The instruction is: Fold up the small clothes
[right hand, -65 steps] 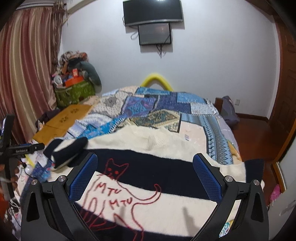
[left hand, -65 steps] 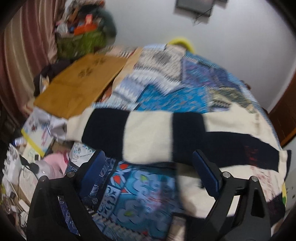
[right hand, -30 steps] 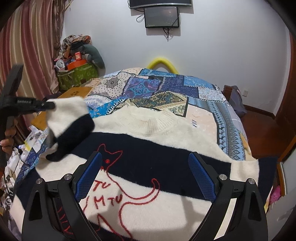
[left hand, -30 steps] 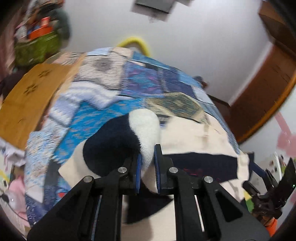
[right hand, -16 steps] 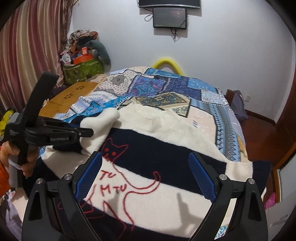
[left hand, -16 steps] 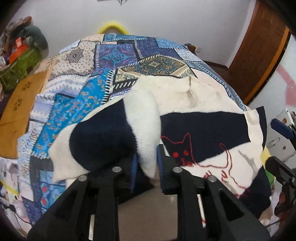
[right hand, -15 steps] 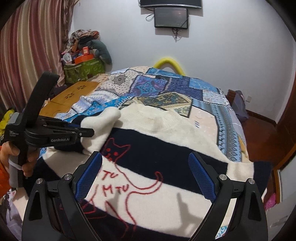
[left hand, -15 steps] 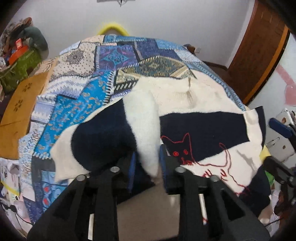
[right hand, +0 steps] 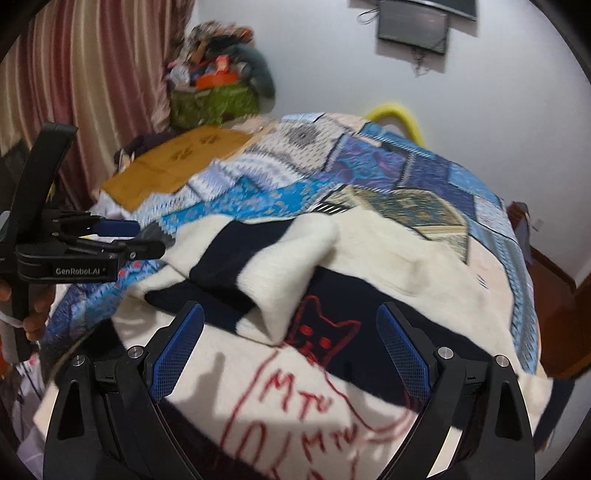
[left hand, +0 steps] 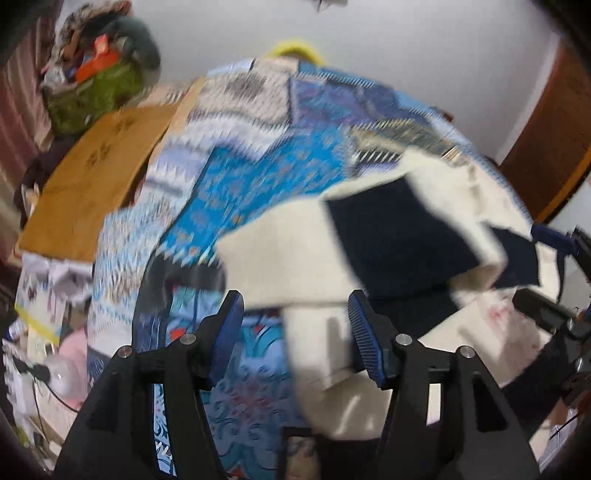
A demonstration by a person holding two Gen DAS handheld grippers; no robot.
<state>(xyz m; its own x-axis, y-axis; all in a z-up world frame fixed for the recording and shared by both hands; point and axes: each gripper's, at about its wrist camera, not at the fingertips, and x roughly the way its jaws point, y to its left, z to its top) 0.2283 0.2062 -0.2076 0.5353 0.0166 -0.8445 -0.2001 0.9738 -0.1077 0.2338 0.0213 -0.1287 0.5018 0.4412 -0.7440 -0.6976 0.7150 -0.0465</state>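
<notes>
1. Sweater (right hand: 388, 295): cream and navy stripes, spread on the bed (right hand: 424, 173); one sleeve (right hand: 280, 258) folded over the chest.
2. Left claw (left hand: 295, 332): jaws spread, gripping nothing; the sweater's cream edge lies between them.
3. Right claw (right hand: 288, 354): jaws wide apart, empty, above the sweater.
4. Right wrist view only: red cat embroidery (right hand: 321, 332) with lettering; left claw at 9 o'clock; wall screen (right hand: 413, 26) at 1 o'clock.
5. Left wrist view only: blurred; pink item (left hand: 74, 354) at 8 o'clock.

Black plastic left gripper (left hand: 295, 332) and right gripper (right hand: 290, 354), blue ribbed pads, silver screws, white "GenRobot.AI" lettering.
</notes>
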